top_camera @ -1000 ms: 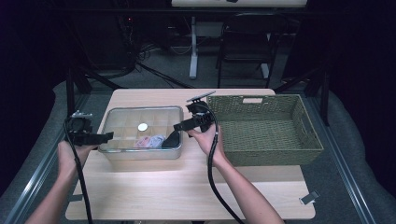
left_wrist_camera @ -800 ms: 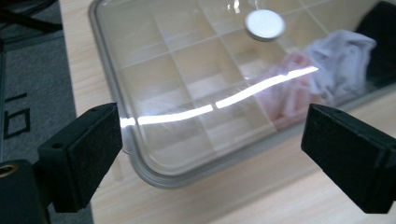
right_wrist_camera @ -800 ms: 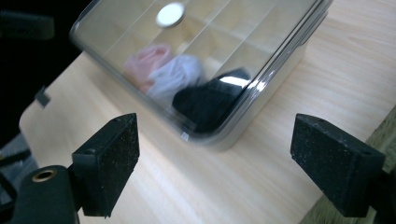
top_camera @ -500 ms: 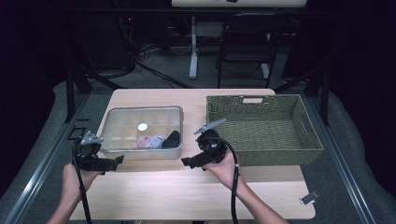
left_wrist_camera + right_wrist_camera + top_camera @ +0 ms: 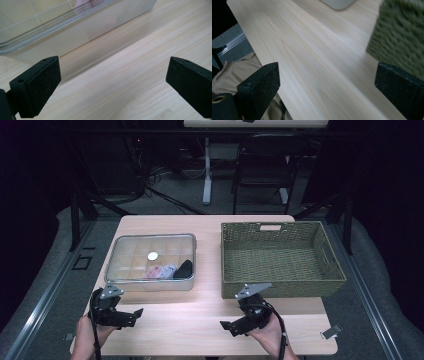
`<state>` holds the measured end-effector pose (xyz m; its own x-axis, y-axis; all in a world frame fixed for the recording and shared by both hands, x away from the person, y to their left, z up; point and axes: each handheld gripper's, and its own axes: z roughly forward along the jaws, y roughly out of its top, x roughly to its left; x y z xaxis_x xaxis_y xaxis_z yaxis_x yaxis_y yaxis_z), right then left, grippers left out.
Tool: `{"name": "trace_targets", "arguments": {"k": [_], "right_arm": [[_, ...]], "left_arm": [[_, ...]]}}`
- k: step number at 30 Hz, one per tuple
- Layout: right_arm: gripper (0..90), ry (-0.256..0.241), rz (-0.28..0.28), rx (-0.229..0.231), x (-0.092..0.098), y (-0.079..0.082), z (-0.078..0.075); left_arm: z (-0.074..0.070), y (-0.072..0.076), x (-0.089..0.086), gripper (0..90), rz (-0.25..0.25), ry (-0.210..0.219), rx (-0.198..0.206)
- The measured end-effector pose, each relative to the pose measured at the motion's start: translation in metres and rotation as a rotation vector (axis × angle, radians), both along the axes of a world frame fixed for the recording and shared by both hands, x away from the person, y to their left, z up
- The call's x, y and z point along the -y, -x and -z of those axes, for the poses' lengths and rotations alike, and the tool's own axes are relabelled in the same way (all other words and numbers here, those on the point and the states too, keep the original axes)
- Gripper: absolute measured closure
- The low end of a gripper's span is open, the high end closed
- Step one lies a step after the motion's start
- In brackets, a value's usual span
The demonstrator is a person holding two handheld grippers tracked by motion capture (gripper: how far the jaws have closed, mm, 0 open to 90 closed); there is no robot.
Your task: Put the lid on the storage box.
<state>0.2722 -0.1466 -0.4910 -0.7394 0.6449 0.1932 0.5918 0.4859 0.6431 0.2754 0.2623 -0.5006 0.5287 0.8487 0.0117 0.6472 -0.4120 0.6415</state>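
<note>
Wooden counter (image 5: 200,320) carries a clear box (image 5: 152,262) and a woven basket (image 5: 282,257); near its front edge, left tool (image 5: 131,316) and right tool (image 5: 231,327) both gape apart, holding nothing

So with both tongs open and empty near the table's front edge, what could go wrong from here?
The clear lidded box has smooth, glossy walls, so open tongs might slip on it. The right tongs sit close to the wicker basket and could nudge it. The left tongs hover near the table edge.
</note>
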Motion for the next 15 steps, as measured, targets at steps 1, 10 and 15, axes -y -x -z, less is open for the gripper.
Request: {"name": "trace_targets", "arguments": {"k": [1,10,15], "right_arm": [[4.9,0.016,0.007,-0.005,0.008,0.004,0.005],[4.2,0.122,0.121,-0.033,0.046,0.016,0.034],[3.1,0.044,0.123,-0.049,0.054,0.013,0.044]], "left_arm": [[0.001,0.001,0.0,0.0,0.005,-0.004,-0.004],[0.021,0.005,0.004,0.0,0.013,-0.013,-0.031],[0.02,0.006,0.006,0.0,0.033,-0.011,-0.004]]}}
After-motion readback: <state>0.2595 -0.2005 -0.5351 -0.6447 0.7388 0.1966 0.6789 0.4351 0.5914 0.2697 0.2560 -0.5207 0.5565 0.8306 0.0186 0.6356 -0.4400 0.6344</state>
